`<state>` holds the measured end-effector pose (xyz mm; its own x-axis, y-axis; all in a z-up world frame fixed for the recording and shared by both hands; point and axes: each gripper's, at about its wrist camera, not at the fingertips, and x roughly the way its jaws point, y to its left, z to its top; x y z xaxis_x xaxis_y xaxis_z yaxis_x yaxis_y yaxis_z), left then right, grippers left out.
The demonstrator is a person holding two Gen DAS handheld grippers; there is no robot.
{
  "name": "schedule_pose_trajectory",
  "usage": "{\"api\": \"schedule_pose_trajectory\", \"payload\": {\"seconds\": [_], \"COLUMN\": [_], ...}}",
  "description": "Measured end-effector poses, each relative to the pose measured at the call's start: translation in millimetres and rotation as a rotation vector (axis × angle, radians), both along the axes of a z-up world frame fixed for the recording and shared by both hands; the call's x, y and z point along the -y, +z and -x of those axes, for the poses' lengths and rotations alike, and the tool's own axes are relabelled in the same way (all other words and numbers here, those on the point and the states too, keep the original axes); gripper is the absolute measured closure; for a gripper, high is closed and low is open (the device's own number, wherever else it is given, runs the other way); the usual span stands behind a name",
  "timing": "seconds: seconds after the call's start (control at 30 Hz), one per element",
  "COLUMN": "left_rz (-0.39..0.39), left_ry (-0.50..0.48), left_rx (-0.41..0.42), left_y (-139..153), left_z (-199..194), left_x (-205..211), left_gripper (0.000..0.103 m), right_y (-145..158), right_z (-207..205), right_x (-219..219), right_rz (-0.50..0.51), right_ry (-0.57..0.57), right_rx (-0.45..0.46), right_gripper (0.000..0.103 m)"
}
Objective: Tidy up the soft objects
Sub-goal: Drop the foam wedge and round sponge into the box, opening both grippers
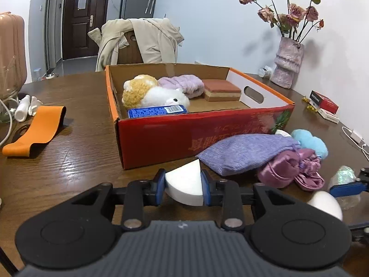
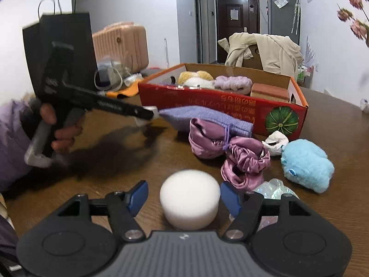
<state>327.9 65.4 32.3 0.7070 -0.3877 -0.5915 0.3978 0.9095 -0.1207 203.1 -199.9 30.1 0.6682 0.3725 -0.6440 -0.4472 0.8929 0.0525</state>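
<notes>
Left fingers [image 1: 183,188] tight on white foam wedge [image 1: 184,184]; right fingers [image 2: 184,195] spread around round sponge [image 2: 189,198].

A red-and-orange cardboard box [image 1: 175,138] printed with a green pumpkin [image 2: 281,118] holds a yellow-and-white plush [image 1: 147,92], a lilac towel [image 1: 182,84] and a blue packet [image 1: 158,111] — outside lie a lavender knit pouch [image 1: 244,152], mauve satin cloth [image 2: 244,161], a sky-blue plush [image 2: 306,164] and a white foam puck [image 2: 189,198] on the dark brown wood-grain table [image 1: 76,161].
</notes>
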Motion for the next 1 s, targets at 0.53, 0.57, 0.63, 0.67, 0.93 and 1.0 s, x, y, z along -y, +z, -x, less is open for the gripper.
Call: {"api": "schedule_pose_trajectory", "payload": {"seconds": [0.53, 0.57, 0.63, 0.67, 0.93, 1.0], "left_rz": [0.048, 0.048, 0.052, 0.053, -0.004, -0.022], "left_ry": [0.049, 0.053, 0.065, 0.073, 0.098, 0.098], "left_rx": [0.121, 0.127, 0.137, 0.141, 0.123, 0.102], "left_y": [54.1, 56.7, 62.9, 66.5, 70.9, 64.5], "left_z": [38.6, 33.6, 23.7, 16.1, -70.0, -95.7], "left_x": [-35.0, -34.5, -33.2, -31.5, -5.1, 2.7], "left_gripper": [0.071, 0.071, 0.071, 0.071, 0.071, 0.071], "right_y": [48.7, 53.2, 61.2, 64.9, 84.5, 80.1], "right_z": [5.4, -2.5, -20.0, -32.6, -162.0, -204.5], "right_x": [-23.0, -23.3, -23.5, -23.4, -24.1, -29.3], "right_rz": [-0.072, -0.074, -0.074, -0.07, -0.053, -0.03], "right_ry": [0.036, 0.037, 0.027, 0.023, -0.003, -0.016], "right_rx": [0.185, 0.198, 0.208, 0.212, 0.14, 0.092], "right_gripper": [0.051, 0.051, 0.051, 0.051, 0.05, 0.05]}}
